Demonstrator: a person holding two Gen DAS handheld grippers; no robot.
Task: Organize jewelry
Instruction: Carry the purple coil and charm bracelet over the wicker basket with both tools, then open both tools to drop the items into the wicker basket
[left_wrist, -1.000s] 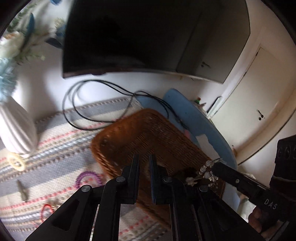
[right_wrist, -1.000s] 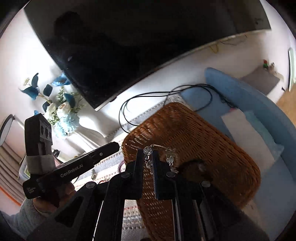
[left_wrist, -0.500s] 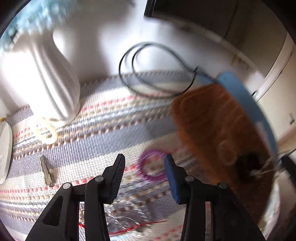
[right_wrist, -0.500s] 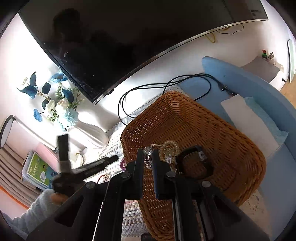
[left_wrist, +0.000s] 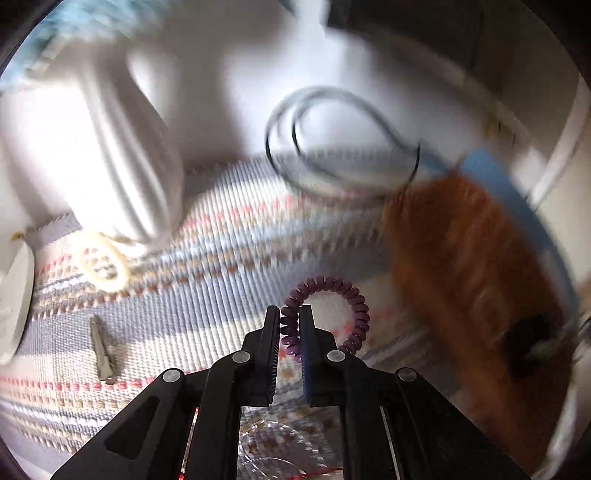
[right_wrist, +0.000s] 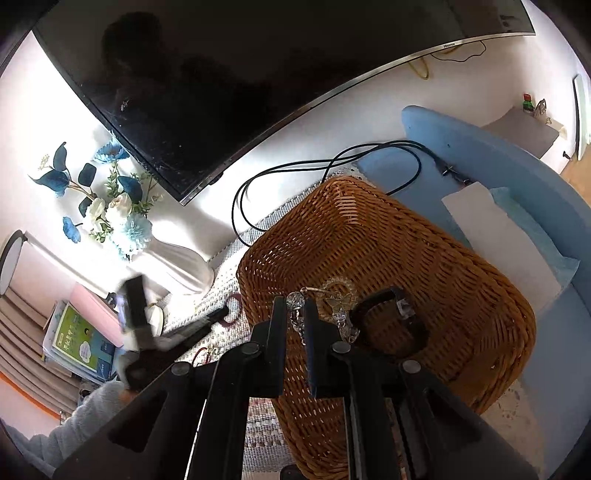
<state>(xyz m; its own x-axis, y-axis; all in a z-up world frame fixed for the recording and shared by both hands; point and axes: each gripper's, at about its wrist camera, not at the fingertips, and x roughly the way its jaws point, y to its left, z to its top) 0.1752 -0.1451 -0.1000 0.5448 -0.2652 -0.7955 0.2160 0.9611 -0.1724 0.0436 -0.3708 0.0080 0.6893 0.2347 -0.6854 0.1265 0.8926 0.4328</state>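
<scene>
On the striped mat (left_wrist: 207, 291) lies a purple spiral hair tie (left_wrist: 356, 295). My left gripper (left_wrist: 289, 314) is shut on its left side, the coil pinched between the pads. Much of this view is blurred. The wicker basket (right_wrist: 406, 236) stands to the right, and inside it are a black band (right_wrist: 391, 326) and a gold bracelet (right_wrist: 338, 295). Above the basket's near rim my right gripper (right_wrist: 294, 306) is shut on a clear-bead chain (right_wrist: 341, 319) that dangles from its tips. In the right wrist view the left gripper (right_wrist: 218, 315) shows blurred, low over the mat.
A white ribbed vase (left_wrist: 110, 155) with blue flowers stands at the left, with a cream ring (left_wrist: 101, 264) and a metal clip (left_wrist: 101, 350) near it. Black cable (left_wrist: 332, 140) loops behind the mat. A dark TV (right_wrist: 258, 74) hangs behind. Clear beads (left_wrist: 266, 435) lie under the left gripper.
My left gripper swung away from the basket and down to the mat, opened, then closed on the purple hair tie. The right gripper stayed over the basket with the bead chain.
</scene>
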